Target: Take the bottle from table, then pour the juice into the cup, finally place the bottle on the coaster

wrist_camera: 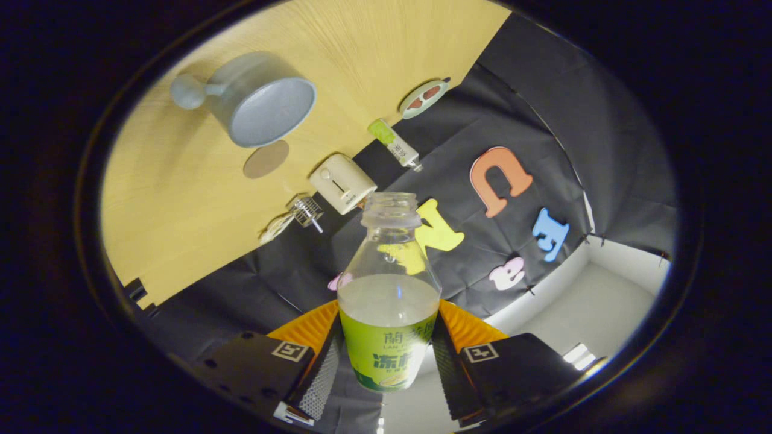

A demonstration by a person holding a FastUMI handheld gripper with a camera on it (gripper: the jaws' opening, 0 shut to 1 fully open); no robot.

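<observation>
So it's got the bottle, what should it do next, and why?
Probably carry the bottle over the cup and tip further. The tool grips it on both sides, the cap is off, juice remains inside, and the mouth is well short of the cup.

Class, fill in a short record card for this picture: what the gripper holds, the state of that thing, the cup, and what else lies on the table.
gripper: gripper shut on the clear plastic bottle with a green label, one finger on each side of the label
bottle: uncapped, partly full of pale juice
cup: grey-blue round cup with a knob handle on the light wooden table, looks empty, beyond the bottle's mouth
coaster: small round coaster near the table's edge
other items: cream toaster-shaped thing; small green-capped tube
</observation>
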